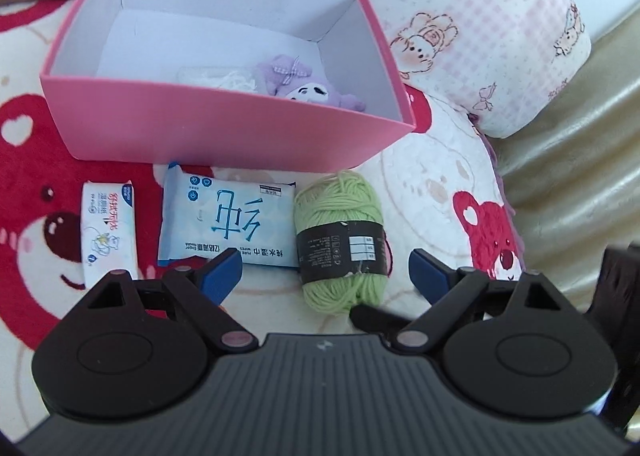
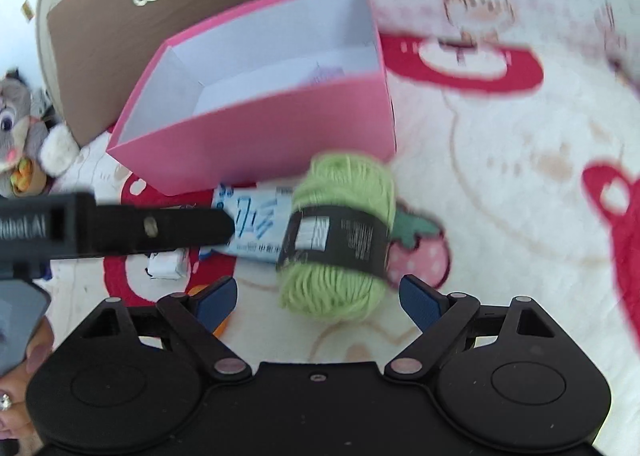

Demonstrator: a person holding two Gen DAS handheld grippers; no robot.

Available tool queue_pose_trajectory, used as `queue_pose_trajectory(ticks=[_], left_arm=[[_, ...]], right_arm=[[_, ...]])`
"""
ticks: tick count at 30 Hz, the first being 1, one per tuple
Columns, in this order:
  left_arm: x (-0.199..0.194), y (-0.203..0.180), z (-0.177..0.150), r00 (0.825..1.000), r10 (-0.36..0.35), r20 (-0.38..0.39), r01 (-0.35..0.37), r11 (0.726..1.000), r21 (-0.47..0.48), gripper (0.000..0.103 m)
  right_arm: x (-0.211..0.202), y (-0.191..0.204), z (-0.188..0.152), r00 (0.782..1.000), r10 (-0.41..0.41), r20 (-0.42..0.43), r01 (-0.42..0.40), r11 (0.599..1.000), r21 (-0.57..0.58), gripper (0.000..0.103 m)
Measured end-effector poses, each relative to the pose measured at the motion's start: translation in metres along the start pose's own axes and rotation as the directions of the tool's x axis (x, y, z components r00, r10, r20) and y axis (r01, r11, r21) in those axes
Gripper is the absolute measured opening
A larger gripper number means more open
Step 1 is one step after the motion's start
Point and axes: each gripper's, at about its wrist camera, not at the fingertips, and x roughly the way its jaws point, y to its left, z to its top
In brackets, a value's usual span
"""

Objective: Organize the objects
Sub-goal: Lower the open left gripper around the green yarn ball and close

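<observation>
While lying flat, green yarn skein (image 1: 340, 236), long axis toward pink box (image 1: 224, 135)

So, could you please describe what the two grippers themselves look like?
Both match: the left gripper and right gripper have black plastic bodies with ribbed tops, round side housings, scissor-like black linkages with silvery pivot pins, and blue pads on the fingers. White lettering marks the left one's side, seen from the right view.

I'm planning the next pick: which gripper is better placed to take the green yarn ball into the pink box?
Right, probably. The right gripper has the green yarn ball centred just ahead of its open fingers. The left gripper is open too, but sits nearer the large wipes pack. The pink box lies just beyond.
</observation>
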Motion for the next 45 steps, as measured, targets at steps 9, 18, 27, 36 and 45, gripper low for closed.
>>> queue_pose_trajectory(ticks=[9, 18, 27, 36, 45], left_arm=[[0.019, 0.012, -0.012, 0.997, -0.065, 0.031, 0.066, 0.998, -0.014, 0.087], [0.038, 0.01, -0.012, 0.987, -0.16, 0.014, 0.16, 0.987, -0.018, 0.084], [0.057, 0.017, -0.016, 0.986, -0.163, -0.02, 0.162, 0.986, -0.041, 0.065], [0.065, 0.018, -0.018, 0.995, -0.096, -0.033, 0.096, 0.995, 0.002, 0.068], [0.066, 0.013, -0.021, 0.991, -0.136, 0.0, 0.136, 0.99, 0.042, 0.063]], right_arm=[[0.015, -0.004, 0.002, 1.0, 0.004, 0.003, -0.004, 1.0, -0.001, 0.086], [0.026, -0.001, 0.0, 0.996, -0.079, 0.045, 0.081, 0.996, -0.043, 0.086], [0.037, 0.002, 0.007, 0.997, -0.06, 0.044, 0.064, 0.994, -0.09, 0.086], [0.056, -0.011, 0.004, 0.997, -0.058, -0.042, 0.057, 0.998, -0.019, 0.085], [0.054, 0.003, 0.001, 0.997, -0.077, 0.019, 0.078, 0.993, -0.092, 0.078]])
